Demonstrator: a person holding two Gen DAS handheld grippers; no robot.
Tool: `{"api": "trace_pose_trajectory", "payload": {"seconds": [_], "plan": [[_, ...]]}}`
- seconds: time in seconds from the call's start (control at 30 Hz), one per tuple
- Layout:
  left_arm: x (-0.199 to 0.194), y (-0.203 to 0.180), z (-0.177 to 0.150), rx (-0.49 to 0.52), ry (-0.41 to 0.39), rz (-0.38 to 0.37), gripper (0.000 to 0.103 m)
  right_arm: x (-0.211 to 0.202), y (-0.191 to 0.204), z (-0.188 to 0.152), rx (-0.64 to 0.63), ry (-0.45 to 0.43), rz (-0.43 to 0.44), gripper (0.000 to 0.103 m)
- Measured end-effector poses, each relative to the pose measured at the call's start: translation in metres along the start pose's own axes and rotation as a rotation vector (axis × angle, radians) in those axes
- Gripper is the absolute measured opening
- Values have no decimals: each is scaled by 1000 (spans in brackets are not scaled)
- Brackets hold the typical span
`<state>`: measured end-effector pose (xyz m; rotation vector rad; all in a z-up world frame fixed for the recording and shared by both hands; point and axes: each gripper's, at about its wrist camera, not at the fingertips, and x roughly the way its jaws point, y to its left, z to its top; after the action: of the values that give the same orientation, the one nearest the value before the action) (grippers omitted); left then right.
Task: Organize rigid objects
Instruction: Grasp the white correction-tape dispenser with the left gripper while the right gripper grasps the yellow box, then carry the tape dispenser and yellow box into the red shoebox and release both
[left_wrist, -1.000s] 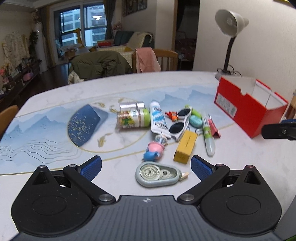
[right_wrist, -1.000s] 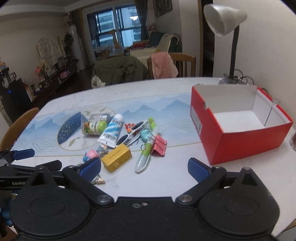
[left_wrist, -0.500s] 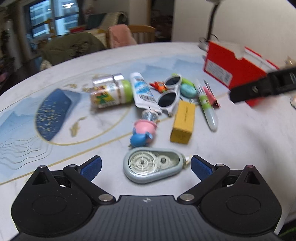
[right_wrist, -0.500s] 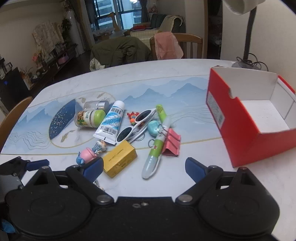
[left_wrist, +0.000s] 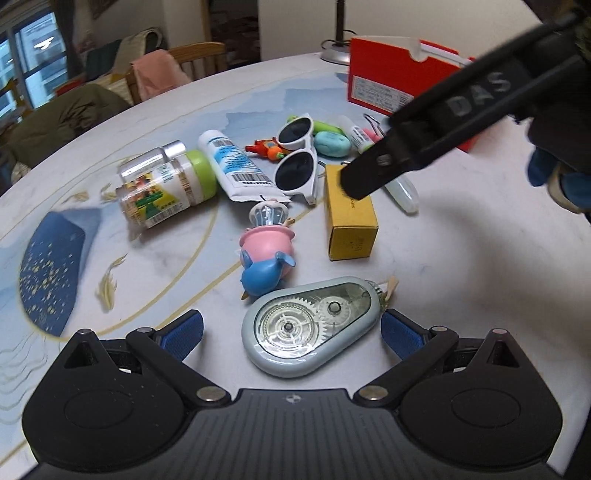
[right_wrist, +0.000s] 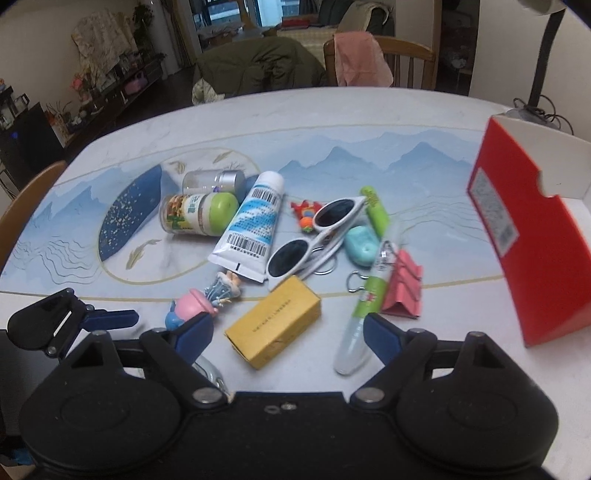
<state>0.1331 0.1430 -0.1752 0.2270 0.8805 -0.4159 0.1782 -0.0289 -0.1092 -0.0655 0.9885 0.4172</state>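
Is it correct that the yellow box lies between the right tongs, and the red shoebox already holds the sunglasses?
Not quite. The right wrist view shows the white sunglasses on the table, beside the tube, not in the red shoebox. The yellow box does lie between the closing right tongs.

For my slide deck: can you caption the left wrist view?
Open left gripper straddles a correction tape dispenser amid clutter; right gripper overlaps the yellow box.

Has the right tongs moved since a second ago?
Yes. In the right wrist view, the right tongs have closed in on the yellow box; the red box has slid toward the frame's right edge.
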Motion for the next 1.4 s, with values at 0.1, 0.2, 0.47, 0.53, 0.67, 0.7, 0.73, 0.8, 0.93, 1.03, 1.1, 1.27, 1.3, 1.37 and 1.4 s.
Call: {"api": "trace_pose_trajectory", "payload": {"seconds": [0.1, 0.2, 0.47, 0.53, 0.67, 0.7, 0.73, 0.8, 0.93, 1.03, 1.1, 1.27, 1.3, 1.37, 1.4], "plan": [[4, 1, 0, 19, -3, -30, 103, 11, 2, 4, 10, 23, -3, 86], [8, 1, 1, 36, 2, -46, 102, 18, 5, 6, 11, 40, -18, 85], [8, -3, 1, 38, -10, -63, 100, 35, 7, 11, 39, 75, -38, 84], [7, -5, 0, 42, -12, -63, 98, 38, 7, 12, 43, 82, -39, 84], [4, -9, -1, 41, -13, -62, 91, 45, 8, 12, 40, 95, -31, 76], [3, -10, 0, 41, -13, -62, 88, 46, 8, 12, 40, 100, -29, 71], [3, -11, 0, 39, -13, -61, 86, 47, 8, 12, 39, 105, -29, 69], [1, -13, 0, 36, -16, -58, 82, 48, 8, 11, 35, 110, -33, 61], [0, -16, 0, 28, -16, -46, 80, 46, 5, 8, 48, 114, -17, 48], [-1, -17, -1, 14, -17, -39, 79, 42, 4, 6, 44, 105, -15, 36], [-1, -16, -3, 8, -20, -34, 79, 39, 3, 4, 42, 100, -15, 30], [-6, -18, -9, -15, -24, -19, 79, 28, 1, -4, 42, 90, 1, 28], [-7, -18, -10, -21, -25, -17, 79, 24, 0, -6, 43, 86, 0, 28], [-10, -18, -12, -36, -25, -12, 79, 17, -1, -10, 46, 79, 10, 28], [-11, -17, -13, -46, -26, -11, 79, 14, -3, -11, 50, 76, 16, 28]]}}
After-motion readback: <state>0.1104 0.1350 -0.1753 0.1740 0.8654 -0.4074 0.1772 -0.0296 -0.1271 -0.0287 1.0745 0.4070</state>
